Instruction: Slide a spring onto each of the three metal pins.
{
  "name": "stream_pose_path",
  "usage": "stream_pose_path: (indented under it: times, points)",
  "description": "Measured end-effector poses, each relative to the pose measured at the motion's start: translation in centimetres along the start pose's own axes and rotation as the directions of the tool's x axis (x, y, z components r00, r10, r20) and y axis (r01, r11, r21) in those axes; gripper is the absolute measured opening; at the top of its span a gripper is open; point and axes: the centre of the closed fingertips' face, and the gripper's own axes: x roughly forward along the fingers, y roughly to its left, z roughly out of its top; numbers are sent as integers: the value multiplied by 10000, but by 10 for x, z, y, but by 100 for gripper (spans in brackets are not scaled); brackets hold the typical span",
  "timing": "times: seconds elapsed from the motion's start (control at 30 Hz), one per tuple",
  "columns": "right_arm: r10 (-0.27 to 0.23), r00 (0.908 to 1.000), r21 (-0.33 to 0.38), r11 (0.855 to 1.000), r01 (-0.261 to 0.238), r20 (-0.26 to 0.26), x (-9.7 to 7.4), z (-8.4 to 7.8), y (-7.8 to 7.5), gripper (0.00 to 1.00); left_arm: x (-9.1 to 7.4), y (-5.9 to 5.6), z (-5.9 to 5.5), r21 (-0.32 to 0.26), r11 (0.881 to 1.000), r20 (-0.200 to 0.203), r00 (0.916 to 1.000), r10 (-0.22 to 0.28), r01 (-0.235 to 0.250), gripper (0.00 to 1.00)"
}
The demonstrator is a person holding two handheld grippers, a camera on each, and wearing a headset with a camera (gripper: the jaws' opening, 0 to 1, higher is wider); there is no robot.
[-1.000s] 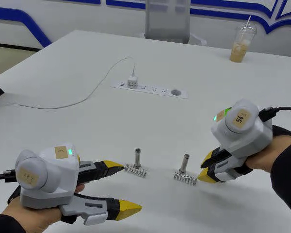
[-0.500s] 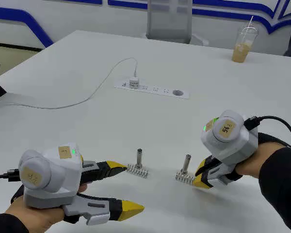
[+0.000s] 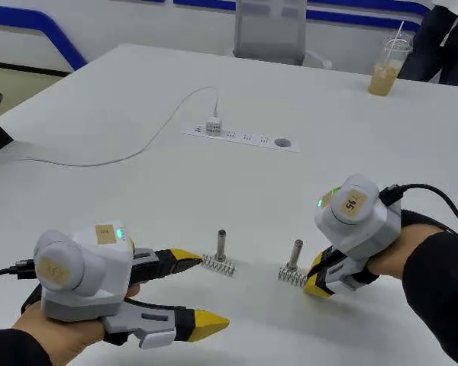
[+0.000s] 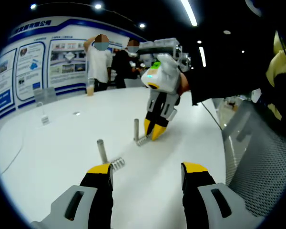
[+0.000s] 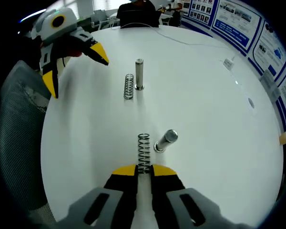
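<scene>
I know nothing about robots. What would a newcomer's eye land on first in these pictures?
Two handheld yellow-tipped tongs work over the white table: the left tongs gape open, while the right tongs pinch the end of a spring lying beside an upright metal pin. In the head view, left of it, stands a second pin with a second spring lying at its foot. A drink cup sits at the table's far edge.

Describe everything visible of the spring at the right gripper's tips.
The spring is a thin coil of silvery wire, lying flat on the white table. Its near end sits between the yellow tips of the right gripper, which look closed on it. It lies beside the foot of an upright metal pin, not threaded on it.
</scene>
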Motion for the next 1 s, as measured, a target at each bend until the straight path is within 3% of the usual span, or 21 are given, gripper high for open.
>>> stream_pose_path:
  times: [0.4,1.0]
  points:
    - [106,9999,-167,9998,-104,109,-9,5,10,11,4,-4,1,59,9999,-46,9999,-151,151,58]
    - [655,9966,-1646,9847,-565,496,-40,43,54,11,15,-14,11,375,9968,27,9975,-708,706,52]
